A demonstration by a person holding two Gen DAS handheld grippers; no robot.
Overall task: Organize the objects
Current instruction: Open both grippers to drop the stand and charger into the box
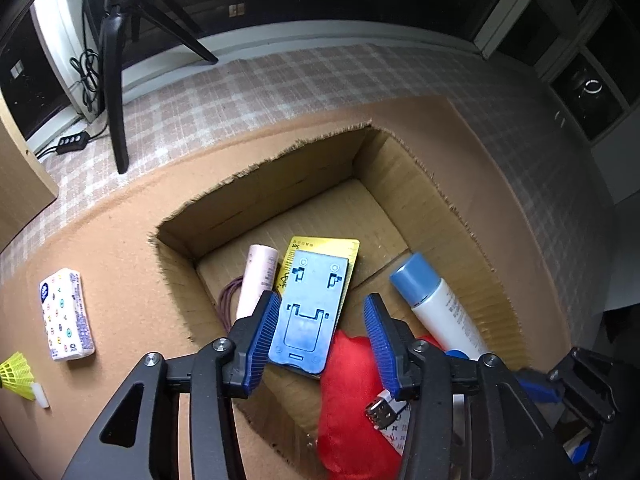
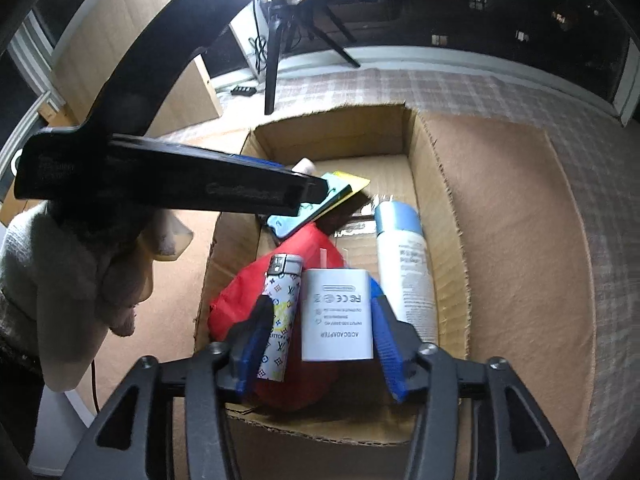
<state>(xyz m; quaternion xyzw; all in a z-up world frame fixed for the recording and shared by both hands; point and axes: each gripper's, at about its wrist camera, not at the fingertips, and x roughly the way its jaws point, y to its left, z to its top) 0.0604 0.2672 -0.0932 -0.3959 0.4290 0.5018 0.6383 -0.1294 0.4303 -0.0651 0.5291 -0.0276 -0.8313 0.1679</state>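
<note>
Right gripper (image 2: 320, 336) hangs over the cardboard box (image 2: 440, 208), jaws wide apart around the white charger (image 2: 338, 316), not squeezing it. Left gripper (image 1: 320, 332) is open and empty above the blue phone stand (image 1: 310, 308). If the jaws close crooked, the charger may slip or bump the lighter (image 2: 280, 320) beside it. The charger reads "AC/DC ADAPTER". The tissue pack (image 1: 66, 314) waits outside, far left.

Checked cloth-covered surface (image 1: 320, 76) carries brown cardboard sheet (image 1: 120, 232) with rough-cut opening. On sheet, near left: tissue pack (image 1: 66, 314); nearer, at left edge, yellow shuttlecock (image 1: 16, 376), small white piece (image 1: 41, 396) just beside, possibly eraser. Far left on cloth: tripod leg (image 1: 116, 112), black cable switch (image 1: 72, 142).
</note>
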